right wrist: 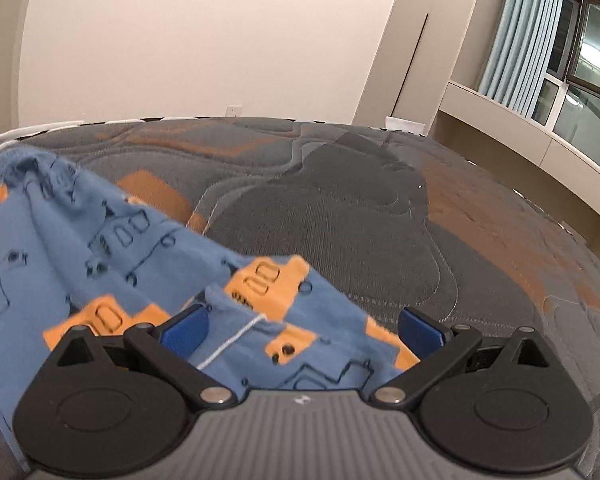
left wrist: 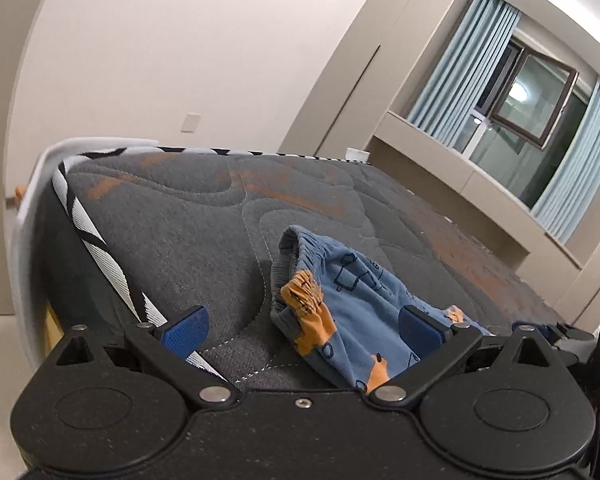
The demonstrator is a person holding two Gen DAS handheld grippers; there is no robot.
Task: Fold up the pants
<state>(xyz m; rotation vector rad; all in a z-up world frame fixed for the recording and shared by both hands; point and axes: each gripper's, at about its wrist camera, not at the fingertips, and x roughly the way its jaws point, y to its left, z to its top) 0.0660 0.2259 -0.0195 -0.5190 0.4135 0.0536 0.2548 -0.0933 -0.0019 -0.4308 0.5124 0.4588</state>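
2 grippers stand wide open over the bed, and neither holds anything. Our left gripper (left wrist: 302, 330) hovers beside the elastic waistband (left wrist: 290, 258) of the blue pants (left wrist: 352, 304); our right gripper (right wrist: 300, 330) has loose cloth between its pads but does not pinch it. The pants (right wrist: 112, 248) lie bunched near the mattress's (left wrist: 172, 216) front edge. We risk closing on 2 layers or on the stray white thread (right wrist: 232, 340), which would drag the heap instead of spreading it. Beyond the quilted grey-orange surface are bare walls, blue curtains (left wrist: 464, 60) and a window.
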